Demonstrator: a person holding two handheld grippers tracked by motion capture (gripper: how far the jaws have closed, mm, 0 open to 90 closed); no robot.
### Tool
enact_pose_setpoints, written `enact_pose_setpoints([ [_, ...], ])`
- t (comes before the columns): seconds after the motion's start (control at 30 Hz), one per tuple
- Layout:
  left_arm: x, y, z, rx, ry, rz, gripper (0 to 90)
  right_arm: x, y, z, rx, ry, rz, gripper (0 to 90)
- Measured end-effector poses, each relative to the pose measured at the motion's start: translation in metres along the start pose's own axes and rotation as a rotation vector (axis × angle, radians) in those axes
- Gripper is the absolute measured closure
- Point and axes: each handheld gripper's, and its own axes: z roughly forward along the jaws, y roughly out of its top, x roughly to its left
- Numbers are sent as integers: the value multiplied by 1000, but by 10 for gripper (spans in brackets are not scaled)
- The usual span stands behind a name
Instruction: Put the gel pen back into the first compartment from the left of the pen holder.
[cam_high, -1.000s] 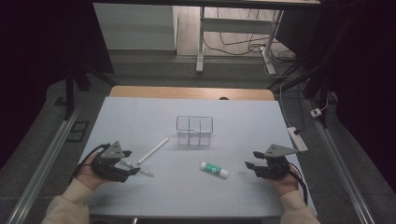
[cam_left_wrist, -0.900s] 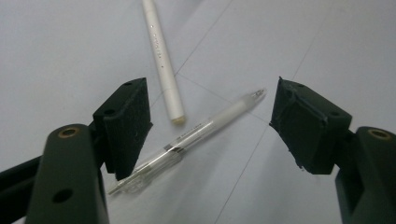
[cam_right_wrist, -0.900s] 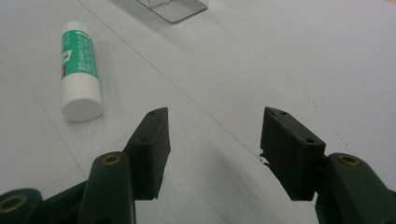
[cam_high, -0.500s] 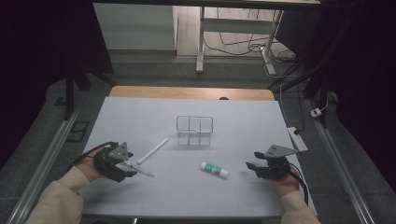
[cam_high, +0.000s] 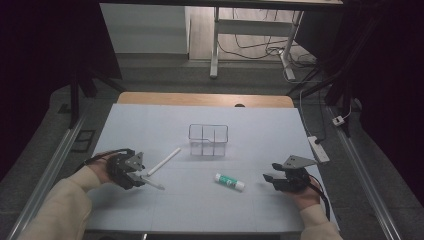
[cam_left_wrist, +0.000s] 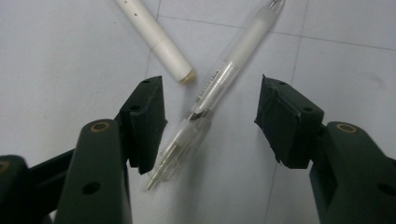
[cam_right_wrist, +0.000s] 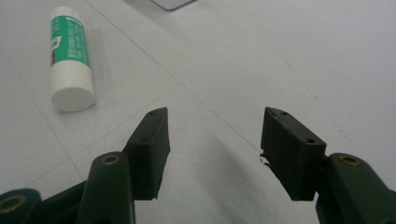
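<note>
A clear pen (cam_left_wrist: 219, 84) lies on the pale mat between the jaws of my left gripper (cam_left_wrist: 212, 100). The jaws have just been closing around it, but a gap remains on both sides, wider at the right pad, so it is open. A white marker (cam_left_wrist: 154, 39) lies just beyond the left jaw. From above, the left gripper (cam_high: 142, 177) sits at the mat's near left, with the pen (cam_high: 152, 183) and the marker (cam_high: 164, 161) by its tips. My right gripper (cam_high: 270, 178) rests open at the near right, nothing between its jaws (cam_right_wrist: 215, 126). A green-and-white glue stick (cam_right_wrist: 70, 56) lies to its left.
A clear wire-framed container (cam_high: 208, 140) stands in the middle of the mat (cam_high: 260, 125). The glue stick (cam_high: 230, 182) lies in front of it. A power strip (cam_high: 318, 147) lies off the mat's right edge. Metal rails run along both sides of the table.
The left hand has edged toward the pen, and its forearm now comes in more from the left. The right gripper, marker, glue stick and container have not moved.
</note>
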Motion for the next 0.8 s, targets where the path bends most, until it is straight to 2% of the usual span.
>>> enact_pose_setpoints([
  [0.6, 14, 2, 12, 98, -80, 53, 551, 0, -1, 2, 10, -4, 3, 416],
  [0.7, 14, 3, 15, 128, -79, 75, 583, -1, -1, 2, 10, -4, 4, 416],
  [0.8, 16, 3, 15, 126, -98, 87, 617, -1, 0, 1, 10, -5, 4, 416],
])
